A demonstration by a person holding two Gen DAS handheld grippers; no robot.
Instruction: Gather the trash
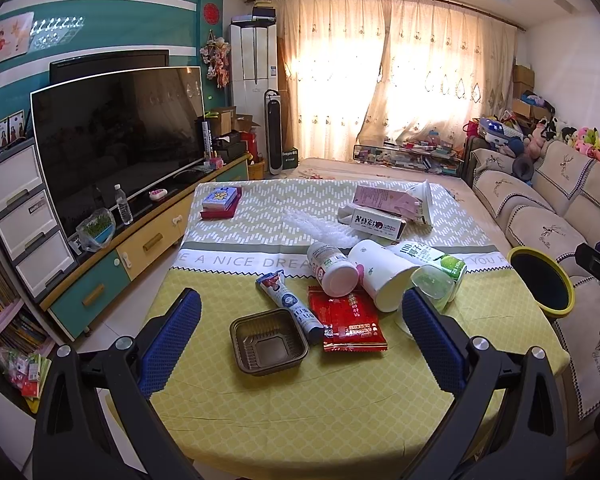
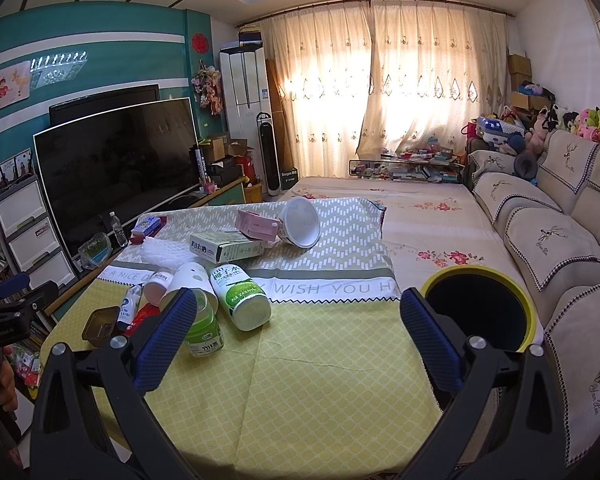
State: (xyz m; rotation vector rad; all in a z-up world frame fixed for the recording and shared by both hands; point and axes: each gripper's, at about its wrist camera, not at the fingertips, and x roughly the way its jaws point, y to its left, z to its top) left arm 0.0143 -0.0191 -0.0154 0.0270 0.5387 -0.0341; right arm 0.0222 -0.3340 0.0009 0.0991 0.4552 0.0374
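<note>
Trash lies on a yellow-green tablecloth [image 1: 300, 400]. Nearest my open left gripper [image 1: 300, 306] sit a brown plastic tray [image 1: 269, 341], a red snack wrapper [image 1: 350, 322], a blue-white tube [image 1: 290, 302], a white bottle [image 1: 332, 267] and a paper cup [image 1: 382, 274] on its side. A green-white coconut bottle [image 2: 238, 294] and a small green jar [image 2: 202, 330] lie left of my open right gripper [image 2: 300, 302]. Farther back are cartons [image 2: 228, 246] and a white tub [image 2: 300, 222]. A yellow-rimmed black bin [image 2: 480, 312] stands at the table's right edge.
A TV [image 1: 116, 136] on a low cabinet [image 1: 140, 248] runs along the left. A sofa [image 2: 560, 240] lines the right wall. A low bed-like platform [image 2: 420, 216] lies beyond the table. Books [image 1: 220, 202] rest at the table's far left corner.
</note>
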